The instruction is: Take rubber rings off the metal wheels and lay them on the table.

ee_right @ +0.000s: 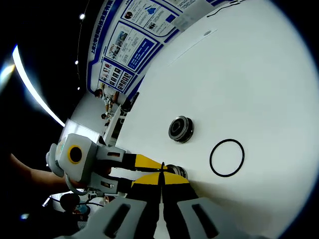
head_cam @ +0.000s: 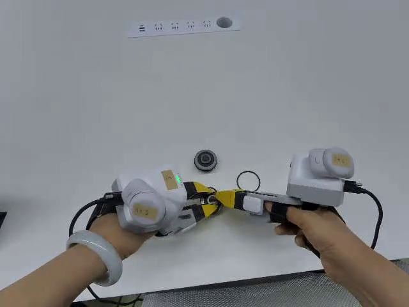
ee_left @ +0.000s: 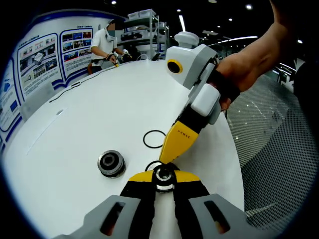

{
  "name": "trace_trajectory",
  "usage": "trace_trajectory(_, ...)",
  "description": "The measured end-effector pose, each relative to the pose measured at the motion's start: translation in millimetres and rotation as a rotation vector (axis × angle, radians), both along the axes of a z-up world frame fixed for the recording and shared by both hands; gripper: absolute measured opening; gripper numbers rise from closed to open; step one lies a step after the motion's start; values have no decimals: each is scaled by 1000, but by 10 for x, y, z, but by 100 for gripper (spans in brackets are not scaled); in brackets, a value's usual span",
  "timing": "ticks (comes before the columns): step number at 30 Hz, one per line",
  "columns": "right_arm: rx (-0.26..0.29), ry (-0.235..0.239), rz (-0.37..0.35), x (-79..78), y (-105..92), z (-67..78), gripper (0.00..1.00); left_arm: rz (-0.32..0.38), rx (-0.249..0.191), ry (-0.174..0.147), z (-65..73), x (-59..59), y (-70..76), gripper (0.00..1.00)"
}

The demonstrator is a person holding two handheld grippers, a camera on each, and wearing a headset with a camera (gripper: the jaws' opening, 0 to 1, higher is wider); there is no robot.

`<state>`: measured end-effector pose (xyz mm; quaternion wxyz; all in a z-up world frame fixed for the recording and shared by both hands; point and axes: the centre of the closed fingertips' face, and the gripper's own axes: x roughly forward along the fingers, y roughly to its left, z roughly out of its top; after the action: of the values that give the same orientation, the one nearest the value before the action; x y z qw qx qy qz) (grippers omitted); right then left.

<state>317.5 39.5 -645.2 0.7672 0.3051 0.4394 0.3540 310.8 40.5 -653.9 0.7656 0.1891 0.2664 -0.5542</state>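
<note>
Your left gripper (head_cam: 206, 198) clamps metal wheel (ee_left: 163, 174); your right gripper (ee_right: 162, 177), held level facing it, jaws pressed together at wheel's rubber ring (ee_left: 151, 165); loose ring (head_cam: 248, 180), second wheel (head_cam: 205, 160) lie on table (head_cam: 287, 96) beyond

One metal wheel (ee_left: 163, 174) sits clamped in my left gripper (ee_left: 163, 179). A second wheel (ee_left: 111, 163) lies flat just left of its jaws. A loose black rubber ring (ee_left: 154, 139) lies flat just ahead.

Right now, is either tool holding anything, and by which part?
The left tool clamps a metal wheel by its rim. The right tool, shut, sits at its rubber ring; grip unclear.
</note>
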Motion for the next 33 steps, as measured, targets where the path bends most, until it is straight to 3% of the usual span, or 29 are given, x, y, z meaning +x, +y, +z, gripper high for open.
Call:
trace_trajectory(10,-17,8,-10,-20,-49,-52,2,-5,-10,-13,11,-14,-12,14)
trace_trajectory(14,-20,7,-12,-22,-58,-54,2,0,-40,-18,78,-10,-31,17)
trace_trajectory(22,-17,10,-11,-23,-44,-49,2,15,-57,-17,114,14,2,22)
trace_trajectory(33,-10,5,-8,-18,-34,-9,2,56,-33,-18,53,28,159,35)
